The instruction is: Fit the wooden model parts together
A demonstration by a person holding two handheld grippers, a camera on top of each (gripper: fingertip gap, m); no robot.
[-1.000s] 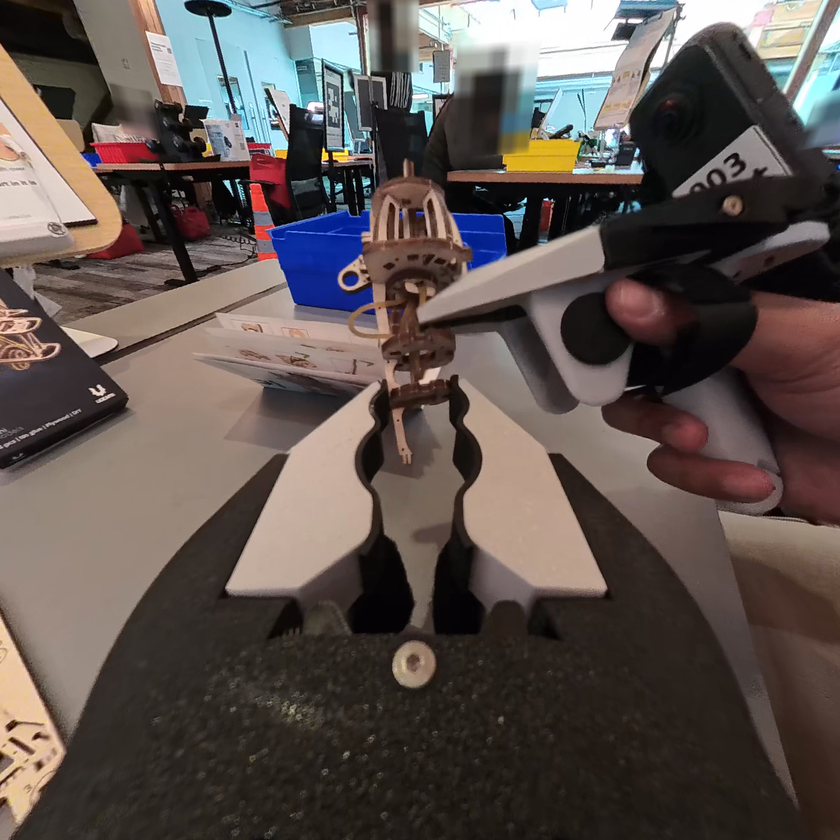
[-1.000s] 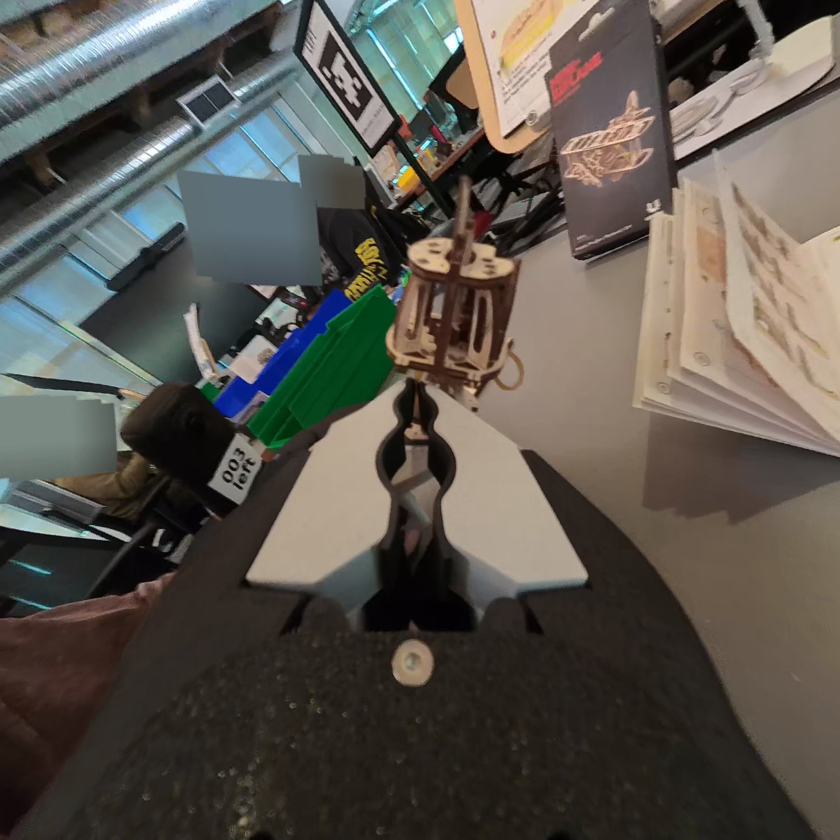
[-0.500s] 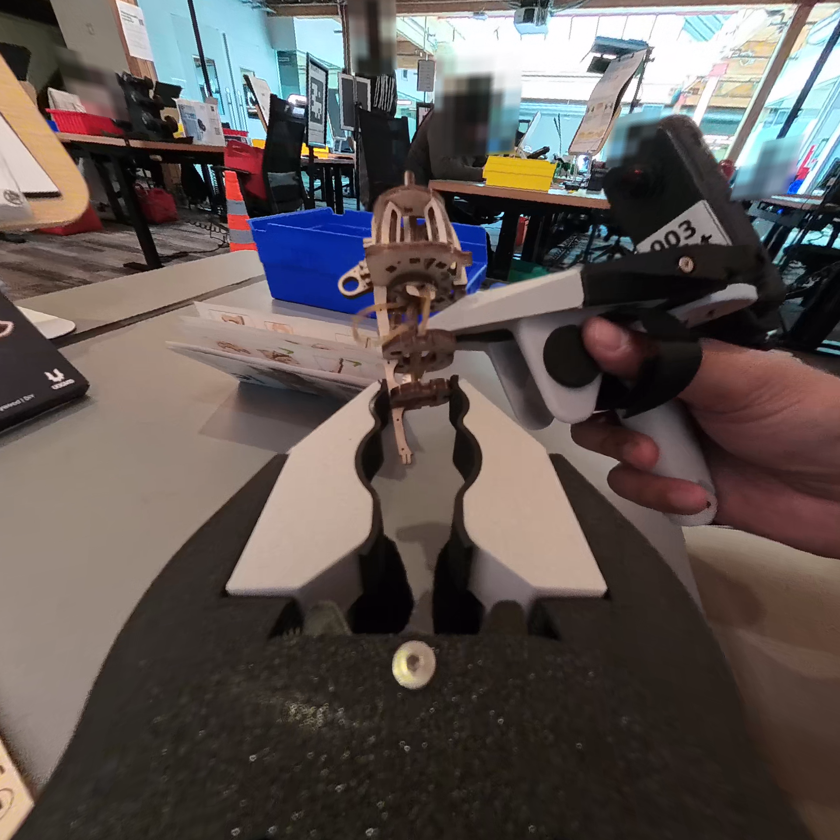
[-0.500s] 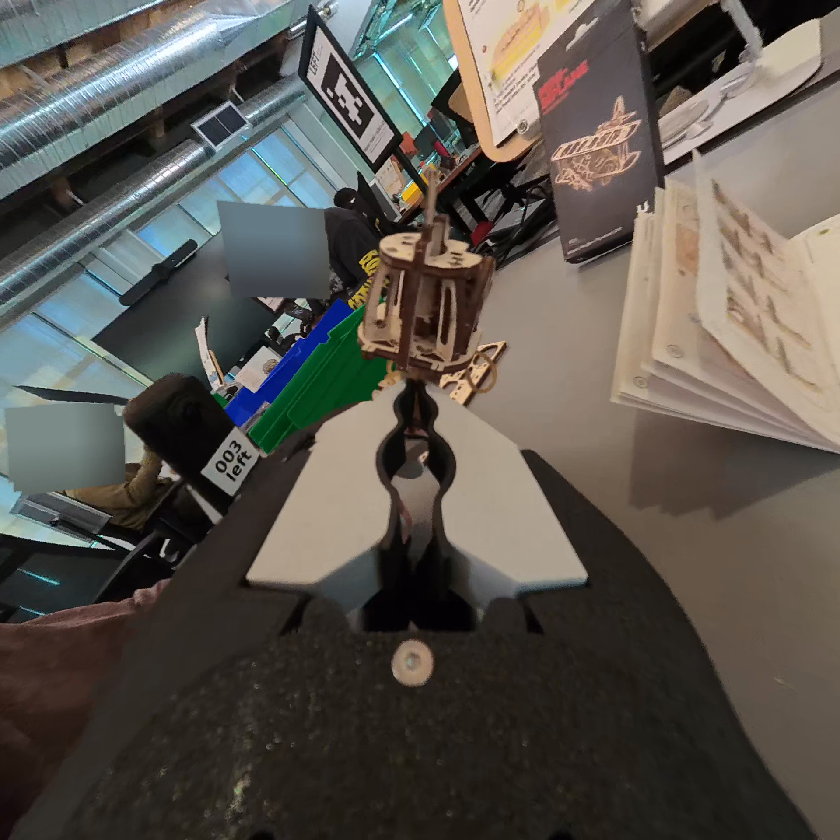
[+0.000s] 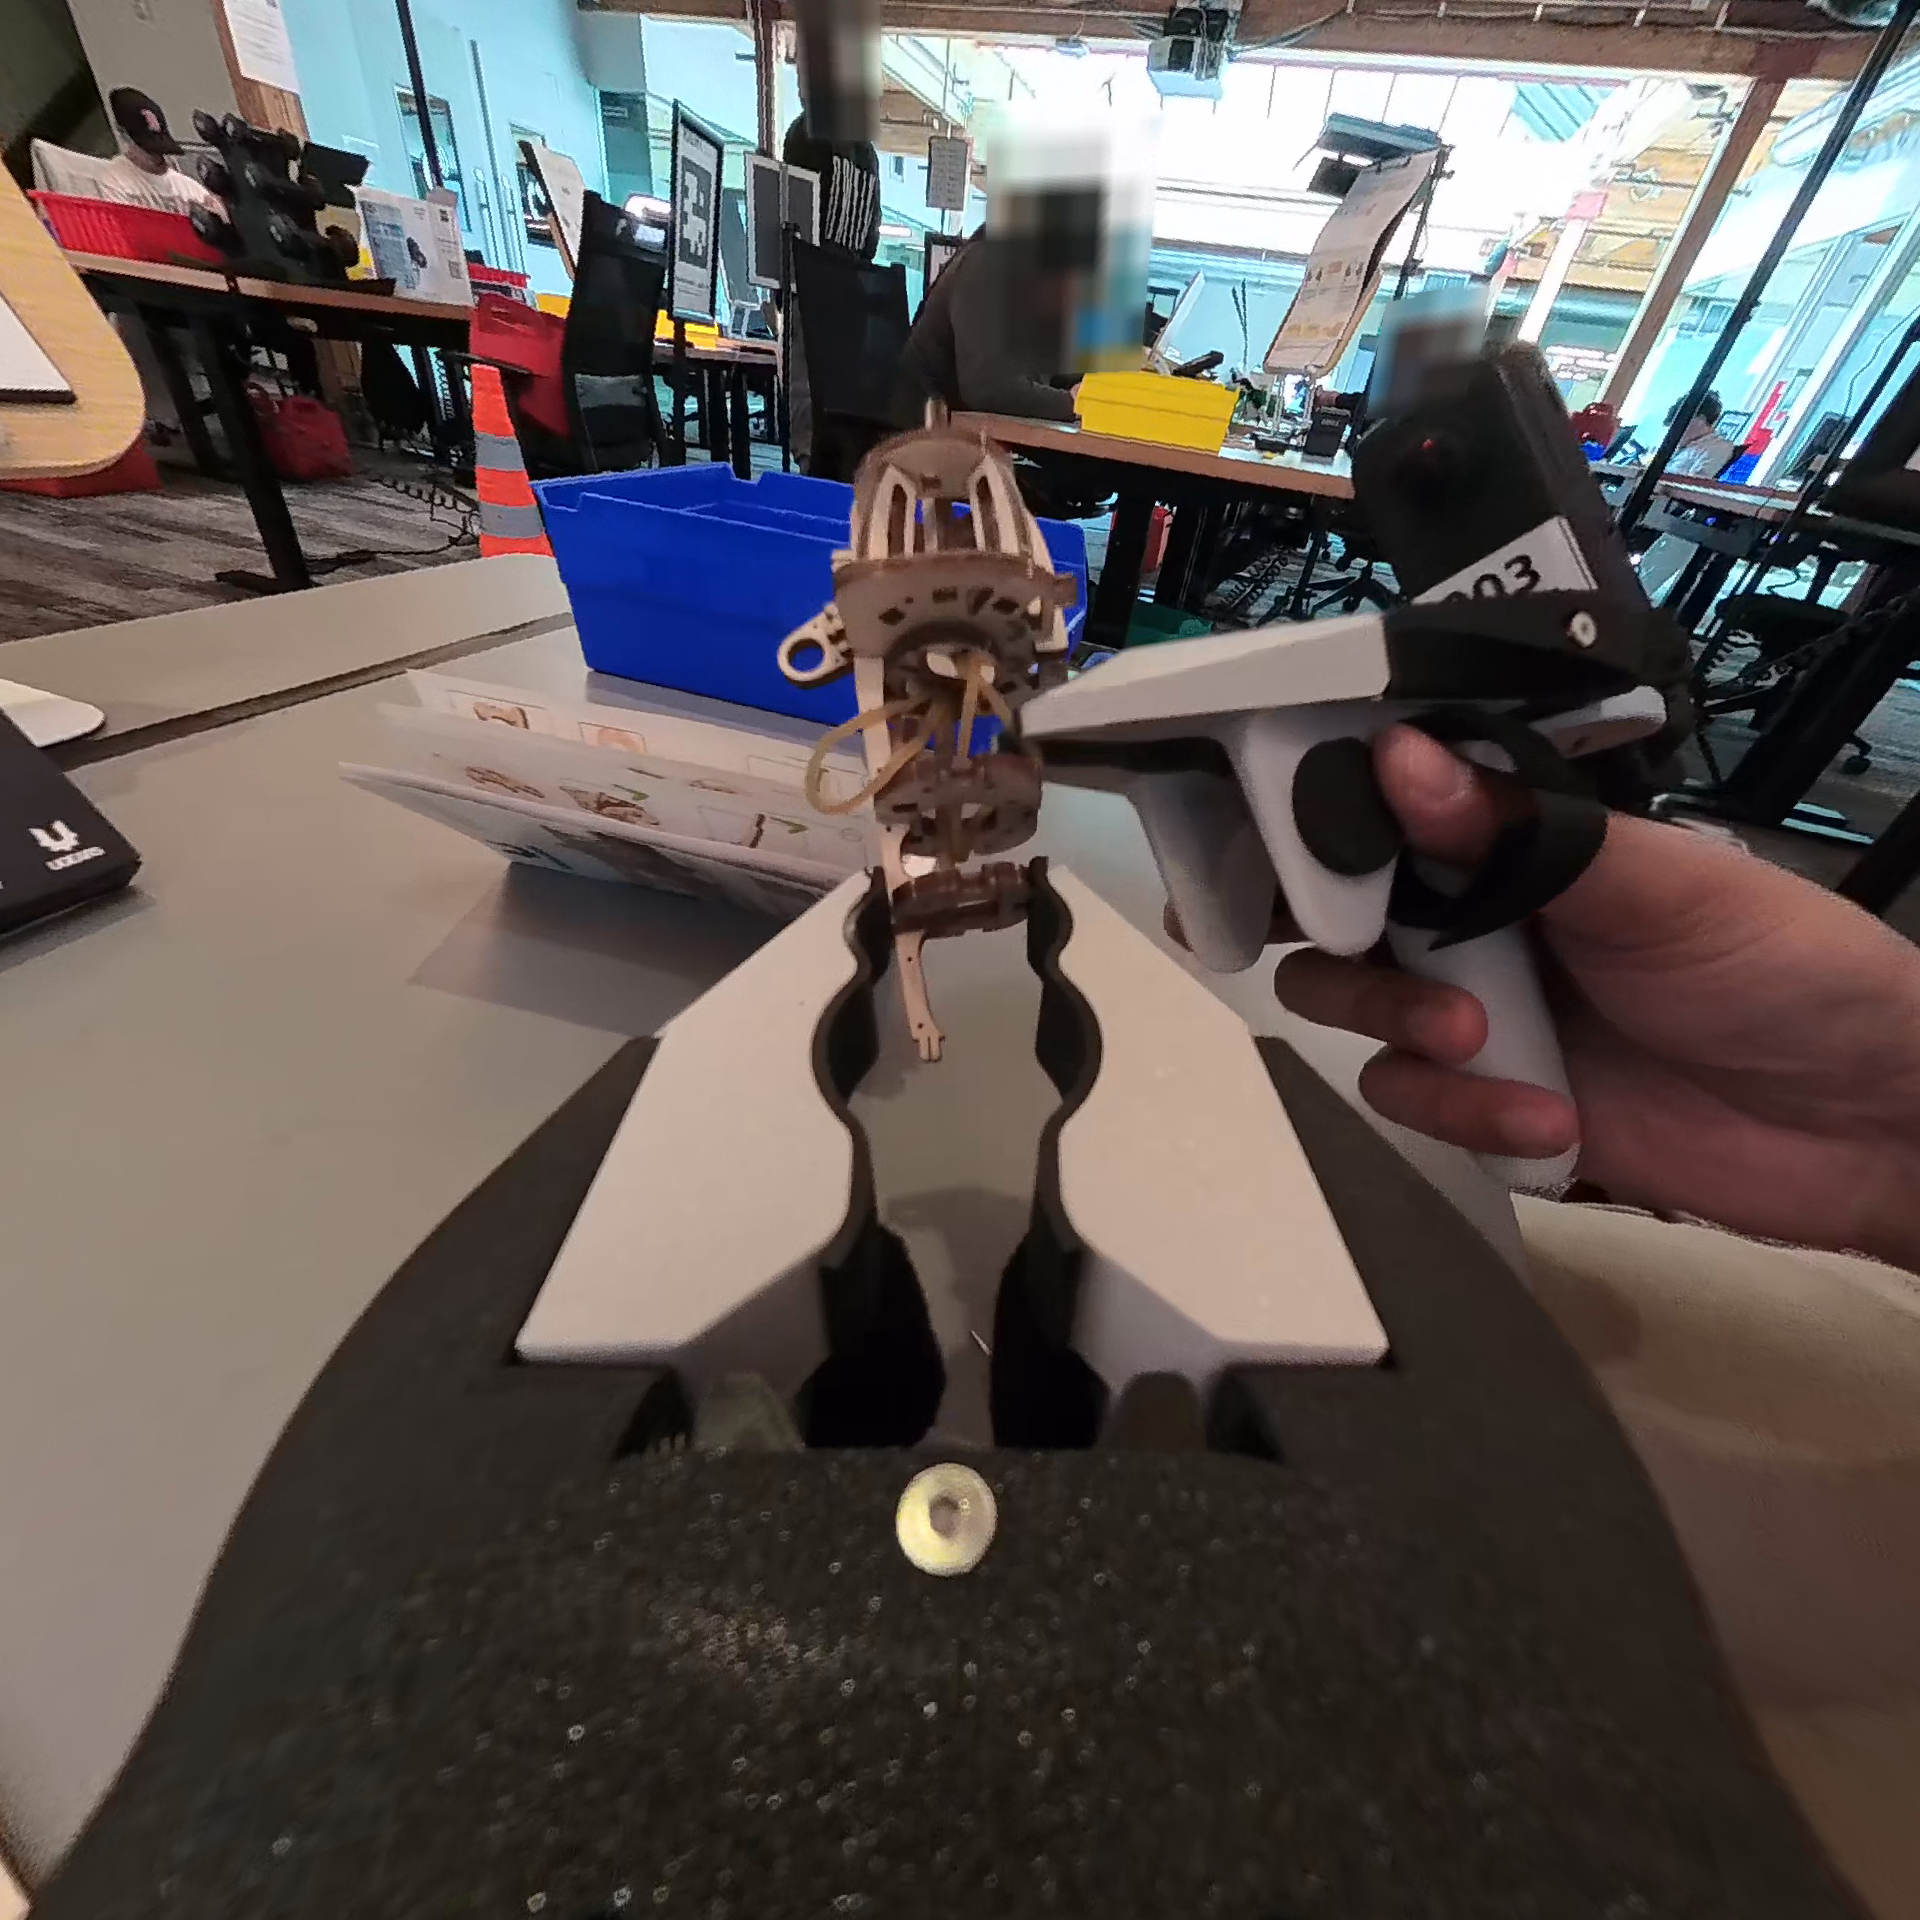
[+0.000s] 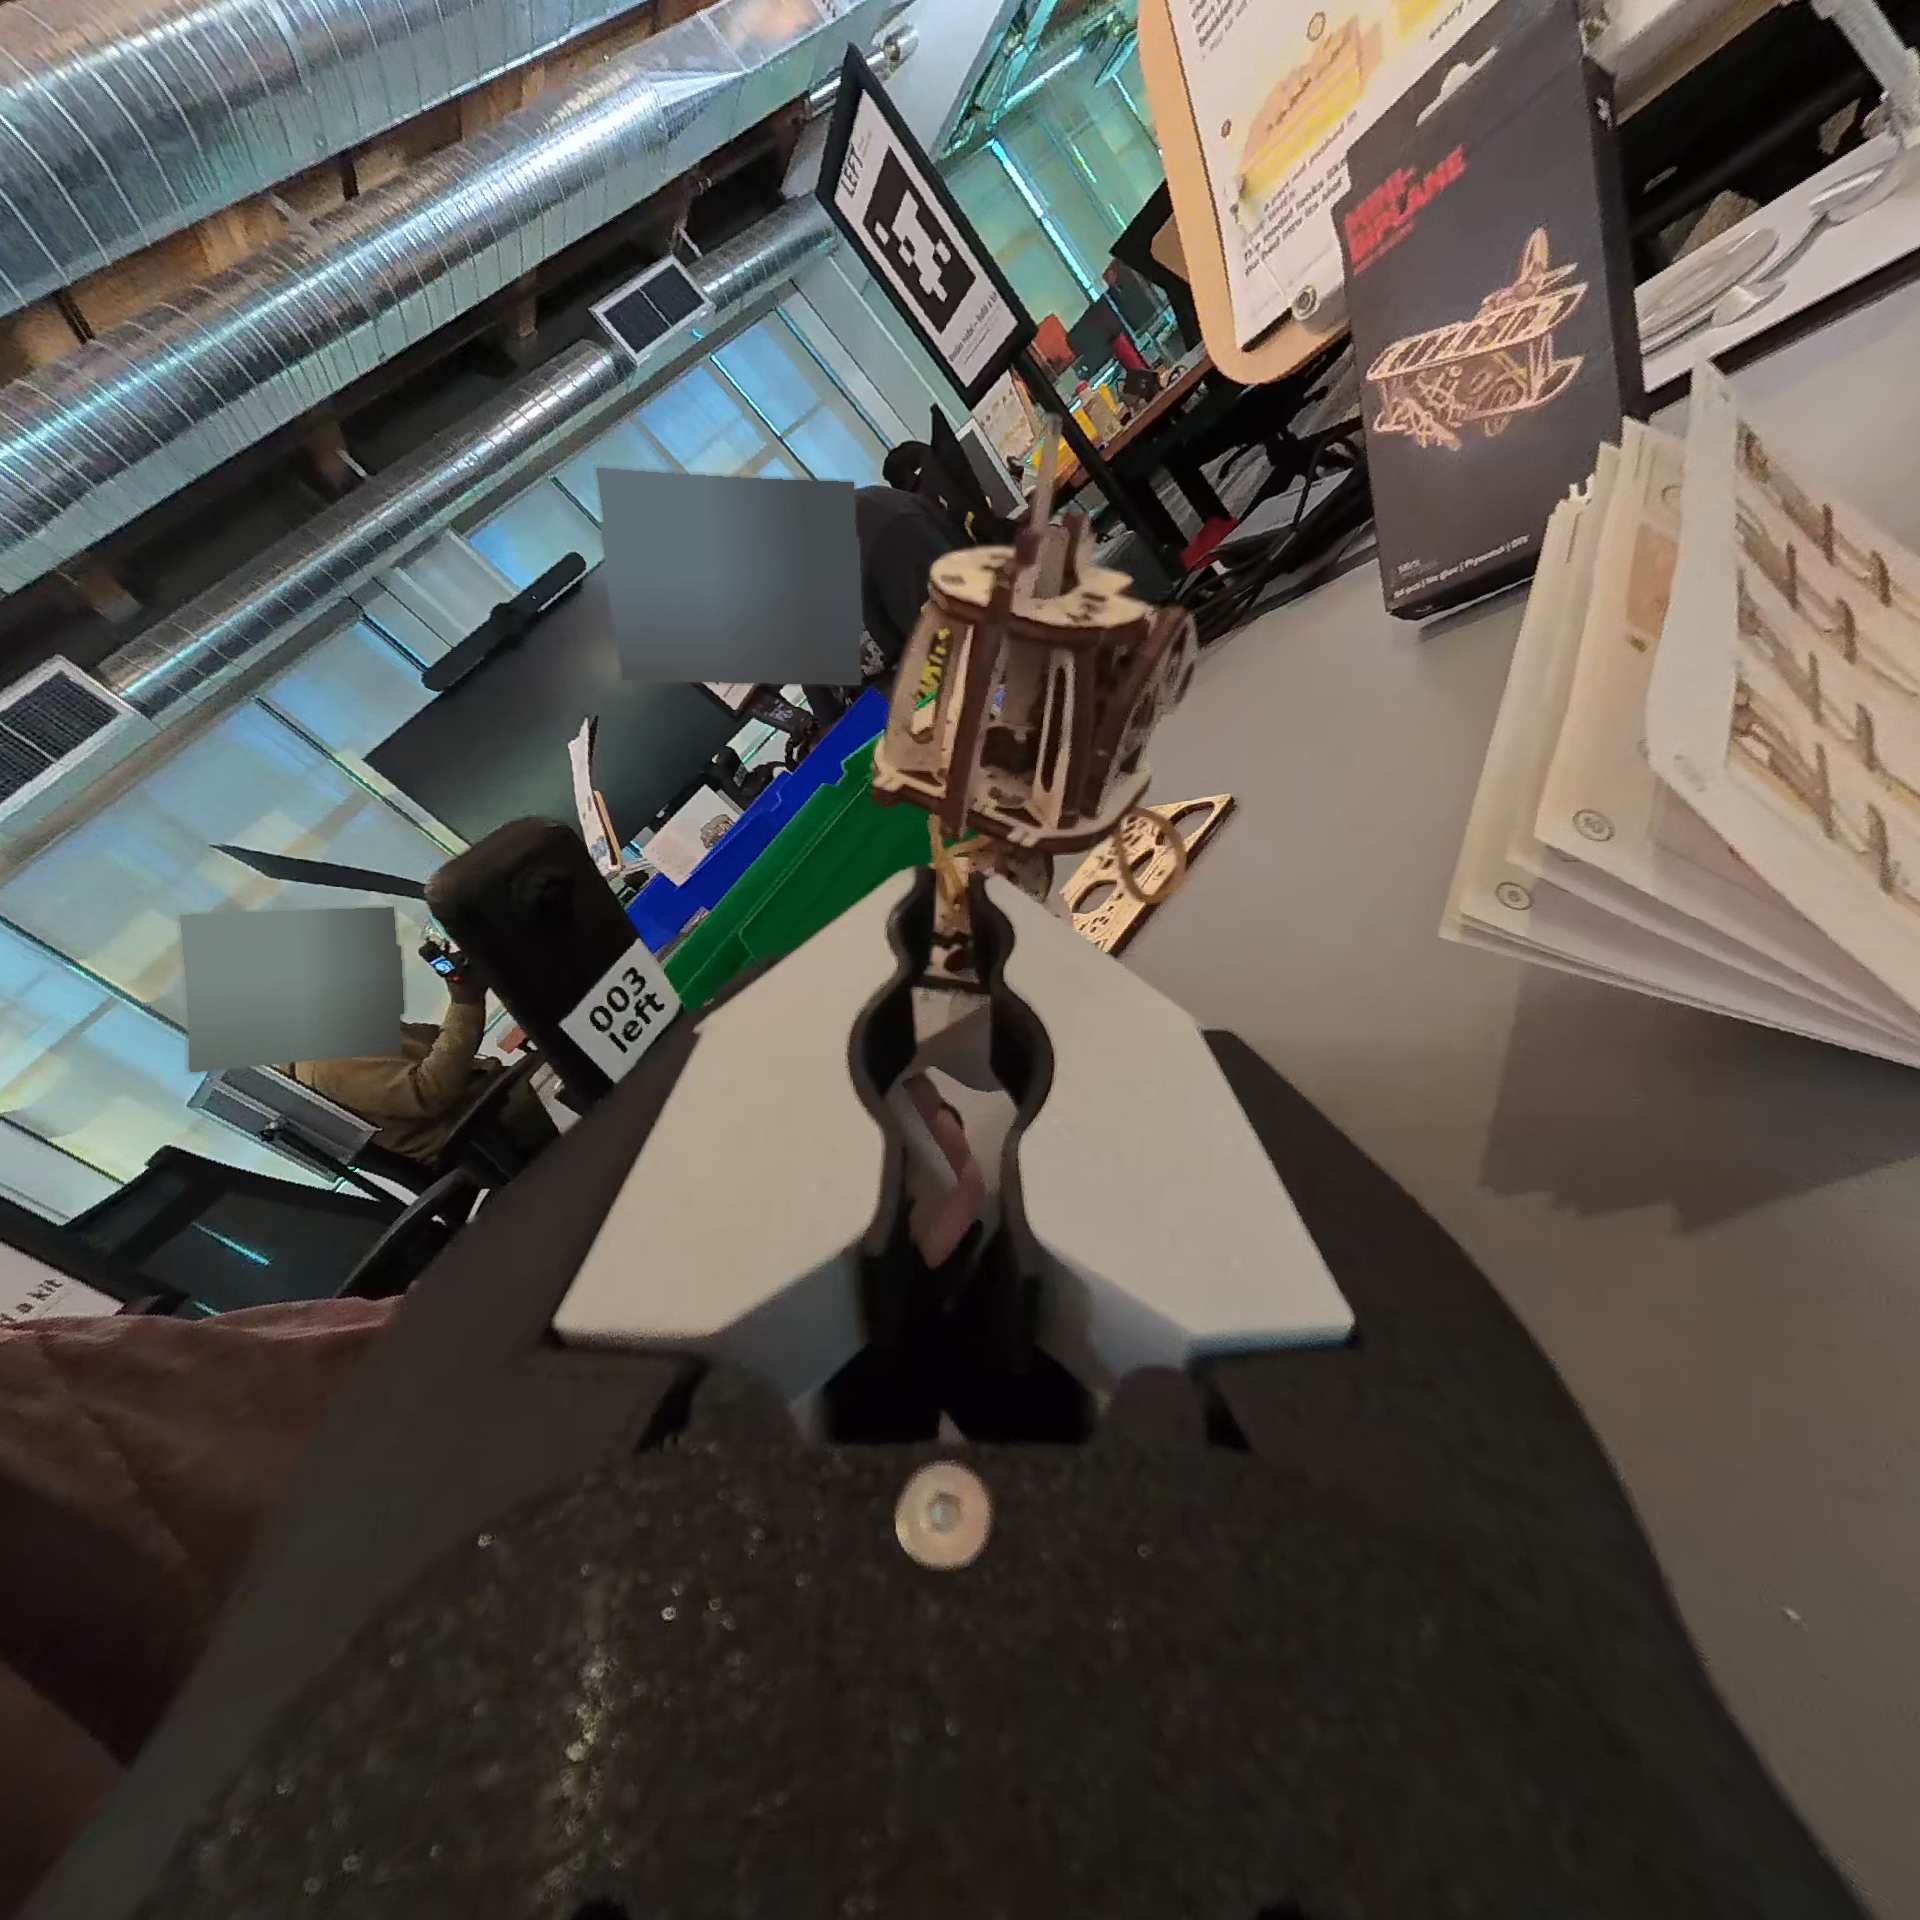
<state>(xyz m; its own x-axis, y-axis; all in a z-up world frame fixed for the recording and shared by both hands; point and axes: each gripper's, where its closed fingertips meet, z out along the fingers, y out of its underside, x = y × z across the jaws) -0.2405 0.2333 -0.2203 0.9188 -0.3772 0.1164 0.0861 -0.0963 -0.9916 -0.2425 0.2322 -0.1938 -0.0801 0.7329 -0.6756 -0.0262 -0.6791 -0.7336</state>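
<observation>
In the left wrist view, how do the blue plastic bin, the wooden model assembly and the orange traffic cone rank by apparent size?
1. Blue plastic bin.
2. Wooden model assembly, though it is much nearer the camera, so true size is unsure.
3. Orange traffic cone, far behind and partly hidden.

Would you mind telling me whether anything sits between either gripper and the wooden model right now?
Nothing visible does: the left gripper clamps the wooden model at its base, and the right gripper grips its middle from the side.

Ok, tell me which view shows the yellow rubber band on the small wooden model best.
Left wrist view: the yellow rubber band loops in plain sight across the small wooden model. The right wrist view shows only a small loop under the model, partly hidden.
</observation>
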